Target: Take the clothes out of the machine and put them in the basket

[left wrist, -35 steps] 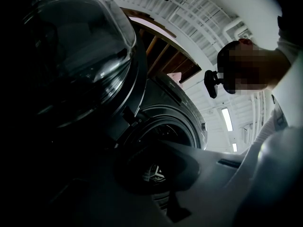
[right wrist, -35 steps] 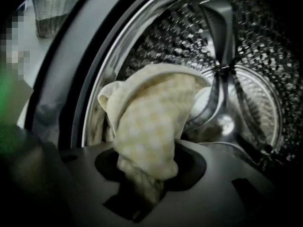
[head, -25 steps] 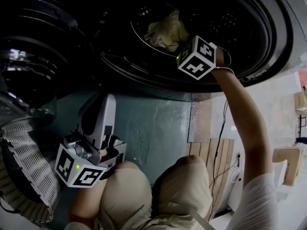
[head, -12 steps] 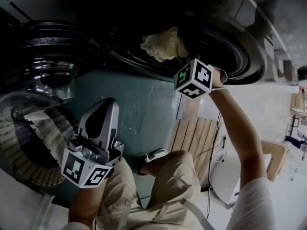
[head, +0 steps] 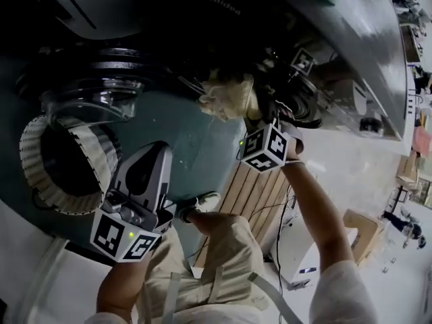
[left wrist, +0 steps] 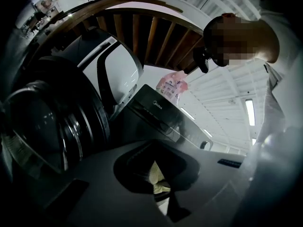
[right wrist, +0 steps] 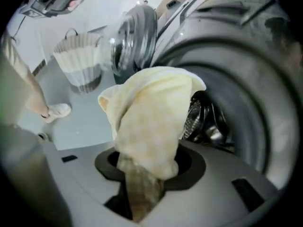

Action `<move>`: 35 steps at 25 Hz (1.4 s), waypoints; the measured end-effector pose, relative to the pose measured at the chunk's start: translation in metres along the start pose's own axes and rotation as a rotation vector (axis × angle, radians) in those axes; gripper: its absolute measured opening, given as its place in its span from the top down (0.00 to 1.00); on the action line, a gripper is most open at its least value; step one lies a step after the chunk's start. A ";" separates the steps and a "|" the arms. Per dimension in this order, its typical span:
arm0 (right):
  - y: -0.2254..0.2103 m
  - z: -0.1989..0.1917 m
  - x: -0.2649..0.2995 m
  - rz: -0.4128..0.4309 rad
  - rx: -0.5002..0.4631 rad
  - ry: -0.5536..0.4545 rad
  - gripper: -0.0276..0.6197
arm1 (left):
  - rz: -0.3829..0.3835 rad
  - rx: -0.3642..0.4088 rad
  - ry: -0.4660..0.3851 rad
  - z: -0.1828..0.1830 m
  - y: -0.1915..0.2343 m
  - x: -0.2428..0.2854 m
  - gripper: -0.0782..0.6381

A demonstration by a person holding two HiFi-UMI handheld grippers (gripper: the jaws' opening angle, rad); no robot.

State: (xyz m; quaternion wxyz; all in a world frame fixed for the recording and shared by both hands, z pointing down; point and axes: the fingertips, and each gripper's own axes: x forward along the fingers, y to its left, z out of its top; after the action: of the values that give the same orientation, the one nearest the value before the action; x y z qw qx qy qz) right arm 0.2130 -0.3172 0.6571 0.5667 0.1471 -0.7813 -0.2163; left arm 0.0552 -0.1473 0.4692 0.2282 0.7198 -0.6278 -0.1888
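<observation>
— What was on the left?
— The basket (head: 37, 147); beside it was the left hand-held gripper (head: 154, 152), its jaws nearly together and holding nothing.
— And the cloth?
— The cloth (head: 228, 96) hung just outside the machine (head: 351, 25), well apart from the basket; the right hand-held gripper (head: 255, 117) was clamped on it.

Cloth (right wrist: 151, 112): soft matt weave, faintly checked, creased. Washer (head: 354, 36): smooth hard shell with a satin sheen; door (head: 88, 100) of glossy glass in a shiny ring; drum (right wrist: 203, 122) of bright metal. Basket (head: 37, 147): ribbed matt plastic, slatted wall. Floor (head: 196, 147): smooth coating, dull sheen. Slats (head: 253, 187): bare, rough wood. Trousers (head: 223, 268): matt woven cloth, creased.
</observation>
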 end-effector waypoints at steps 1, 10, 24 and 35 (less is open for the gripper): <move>0.004 0.005 -0.012 0.019 0.008 -0.006 0.66 | 0.012 0.000 -0.003 0.011 -0.006 -0.003 0.87; 0.039 0.038 -0.140 0.214 0.012 -0.059 0.66 | 0.169 0.050 -0.010 0.125 -0.064 -0.049 0.87; 0.068 0.235 -0.309 0.398 -0.171 -0.320 0.66 | 0.538 0.088 -0.368 0.325 -0.103 -0.233 0.87; 0.116 0.418 -0.328 0.464 -0.398 -0.436 0.66 | 0.713 0.078 -0.574 0.412 -0.024 -0.360 0.87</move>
State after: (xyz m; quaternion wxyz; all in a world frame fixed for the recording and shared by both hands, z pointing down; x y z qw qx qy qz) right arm -0.0789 0.0107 0.3359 0.4387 -0.1964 -0.8388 -0.2557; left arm -0.2052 0.1737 0.1106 0.0684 0.3855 -0.8808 -0.2663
